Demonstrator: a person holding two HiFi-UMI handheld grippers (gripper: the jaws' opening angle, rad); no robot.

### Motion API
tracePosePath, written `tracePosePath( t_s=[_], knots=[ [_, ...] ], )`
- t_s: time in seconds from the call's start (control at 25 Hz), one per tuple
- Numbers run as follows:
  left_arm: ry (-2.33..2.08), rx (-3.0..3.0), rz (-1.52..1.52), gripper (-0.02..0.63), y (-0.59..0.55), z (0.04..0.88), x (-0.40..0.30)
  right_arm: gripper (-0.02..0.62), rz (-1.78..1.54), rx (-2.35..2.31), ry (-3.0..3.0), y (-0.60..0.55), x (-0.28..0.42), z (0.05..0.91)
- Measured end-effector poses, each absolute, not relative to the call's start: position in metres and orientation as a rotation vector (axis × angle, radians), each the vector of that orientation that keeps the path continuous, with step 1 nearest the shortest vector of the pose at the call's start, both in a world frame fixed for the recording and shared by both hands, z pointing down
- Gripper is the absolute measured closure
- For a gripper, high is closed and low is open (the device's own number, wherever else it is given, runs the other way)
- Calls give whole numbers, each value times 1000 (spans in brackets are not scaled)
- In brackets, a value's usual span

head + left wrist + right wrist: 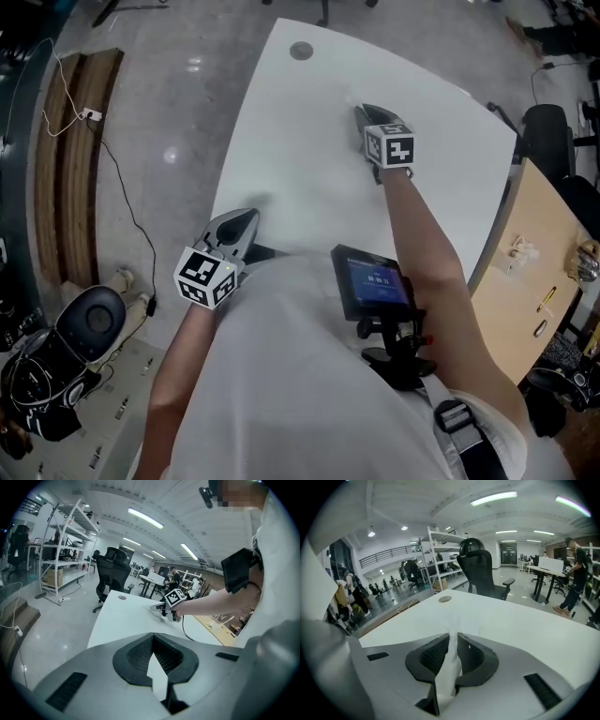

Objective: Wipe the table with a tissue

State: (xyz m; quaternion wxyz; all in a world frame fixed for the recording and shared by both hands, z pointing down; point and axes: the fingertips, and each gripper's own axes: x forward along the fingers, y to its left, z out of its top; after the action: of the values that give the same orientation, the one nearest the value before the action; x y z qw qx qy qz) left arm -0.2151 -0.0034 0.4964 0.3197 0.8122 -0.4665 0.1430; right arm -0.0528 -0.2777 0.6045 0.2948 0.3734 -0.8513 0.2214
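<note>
The white table fills the middle of the head view. Far out over it, my right gripper is shut on a white tissue. In the right gripper view the tissue is pinched between the dark pads, and its crumpled end sticks out past the tips towards the tabletop. In the left gripper view the right gripper shows low over the table. My left gripper hovers at the table's near edge. Its tips meet, and nothing shows between them.
A round cable grommet sits near the table's far corner. A black office chair stands beyond that end. A wooden table with small items adjoins on the right. A cable lies on the floor at left.
</note>
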Motion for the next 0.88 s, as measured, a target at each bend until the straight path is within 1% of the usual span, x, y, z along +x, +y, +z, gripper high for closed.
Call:
tracePosePath(
  t_s=[0.2, 0.44, 0.88],
  knots=[
    [-1281, 2106, 360, 601, 3, 495, -227, 540, 736, 1078, -2361, -280, -60, 585],
    [-1250, 2161, 353, 600, 1, 493, -229, 540, 802, 1096, -2440, -257, -54, 556],
    [-999, 2365, 352, 600, -11, 480, -202, 538, 745, 1207, -2449, -153, 9, 507]
  ],
)
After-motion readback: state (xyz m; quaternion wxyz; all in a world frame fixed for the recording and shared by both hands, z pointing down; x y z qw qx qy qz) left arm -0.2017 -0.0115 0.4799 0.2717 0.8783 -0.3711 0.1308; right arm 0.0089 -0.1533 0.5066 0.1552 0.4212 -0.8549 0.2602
